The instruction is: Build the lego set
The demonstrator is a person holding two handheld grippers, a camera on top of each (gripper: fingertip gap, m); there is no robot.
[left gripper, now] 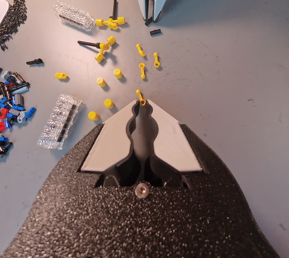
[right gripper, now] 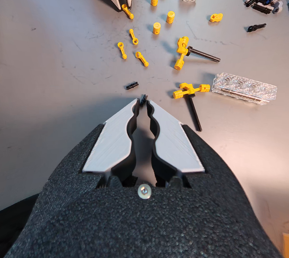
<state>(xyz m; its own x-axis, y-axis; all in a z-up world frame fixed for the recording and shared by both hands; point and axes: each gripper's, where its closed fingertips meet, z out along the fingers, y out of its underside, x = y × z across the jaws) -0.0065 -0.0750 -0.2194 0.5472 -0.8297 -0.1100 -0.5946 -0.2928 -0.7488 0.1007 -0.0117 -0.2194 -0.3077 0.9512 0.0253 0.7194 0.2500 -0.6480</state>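
Note:
My left gripper [left gripper: 142, 100] is shut on the ring end of a small yellow connecting rod [left gripper: 139, 96], low over the grey table [left gripper: 219, 78]. Its ball end sticks out forward. The right wrist view shows the same rod [right gripper: 128, 12] in the left gripper [right gripper: 125, 7] at the top. My right gripper [right gripper: 142, 100] is shut on a short black pin [right gripper: 143, 101] at its very tips. It also shows in the left wrist view [left gripper: 150, 20]. A second black pin [right gripper: 132, 85] lies loose just ahead of it.
Three loose yellow rods [right gripper: 133, 36] and several yellow piston cylinders [right gripper: 156, 28] lie between the grippers. Two yellow crank assemblies on black axles [right gripper: 190, 90] and two clear blocks [right gripper: 244, 90] lie nearby. A pile of blue, red and grey parts [left gripper: 11, 110] sits at the edge. About 12 cm separates my left fingertips from my right.

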